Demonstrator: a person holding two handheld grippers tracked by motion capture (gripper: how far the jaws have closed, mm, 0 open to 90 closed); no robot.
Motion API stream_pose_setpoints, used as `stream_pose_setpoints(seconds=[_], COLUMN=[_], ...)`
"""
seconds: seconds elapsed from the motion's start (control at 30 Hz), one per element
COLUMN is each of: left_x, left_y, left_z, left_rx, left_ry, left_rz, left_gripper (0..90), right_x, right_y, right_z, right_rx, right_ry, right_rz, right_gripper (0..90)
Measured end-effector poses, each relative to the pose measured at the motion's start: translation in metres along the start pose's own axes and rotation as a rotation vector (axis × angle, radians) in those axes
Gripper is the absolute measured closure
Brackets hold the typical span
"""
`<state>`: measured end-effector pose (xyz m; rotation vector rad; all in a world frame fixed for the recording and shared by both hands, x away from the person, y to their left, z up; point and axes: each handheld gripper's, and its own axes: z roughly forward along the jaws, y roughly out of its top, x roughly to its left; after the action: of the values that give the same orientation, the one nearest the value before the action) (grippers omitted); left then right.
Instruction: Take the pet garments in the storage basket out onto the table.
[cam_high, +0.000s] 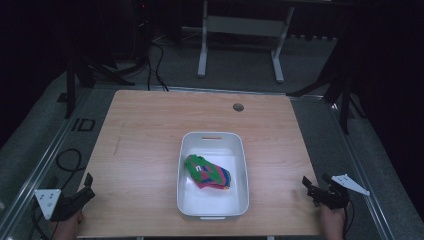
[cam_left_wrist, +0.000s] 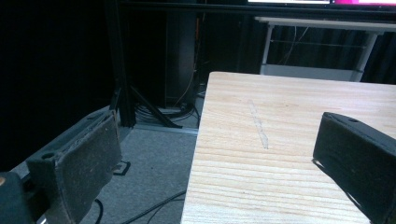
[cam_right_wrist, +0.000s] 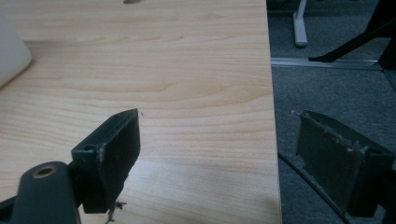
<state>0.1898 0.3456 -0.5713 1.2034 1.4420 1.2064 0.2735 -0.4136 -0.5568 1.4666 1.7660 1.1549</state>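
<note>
High view: cloth (cam_high: 208, 172) in tub (cam_high: 241, 150), between distant grippers.

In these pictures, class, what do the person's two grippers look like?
Both are black. The left gripper and right gripper each carry a pale grey three-cornered plate. The jaws are blocky with rough, dark grey pads, slightly frayed. Dark cables trail off each.

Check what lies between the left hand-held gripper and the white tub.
Bare wooden tabletop separates the left hand-held gripper from the white tub in the high view.
</note>
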Motion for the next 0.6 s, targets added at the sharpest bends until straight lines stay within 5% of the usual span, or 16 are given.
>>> stream_pose_setpoints(seconds=[0.3,0.43,0.6], left_x=[-0.0001,0.0000,0.0004], left_y=[0.0000,0.0000,-0.0001], left_z=[0.0001,0.0000,0.0001], left_rx=[-0.003,-0.003,-0.004], left_ry=[-0.005,-0.008,-0.009], left_rz=[0.001,0.001,-0.002], left_gripper=[1.4,1.4,1.4], right_x=[0.0002,-0.0034,-0.0013], right_y=[0.0010,0.0021,0.0036], right_z=[0.0026,0.0054,0.0103], right_rx=[0.035,0.079,0.142], right_ry=[0.018,0.073,0.167], right_rz=[-0.001,0.011,-0.048], right_gripper=[13.5,12.0,11.5])
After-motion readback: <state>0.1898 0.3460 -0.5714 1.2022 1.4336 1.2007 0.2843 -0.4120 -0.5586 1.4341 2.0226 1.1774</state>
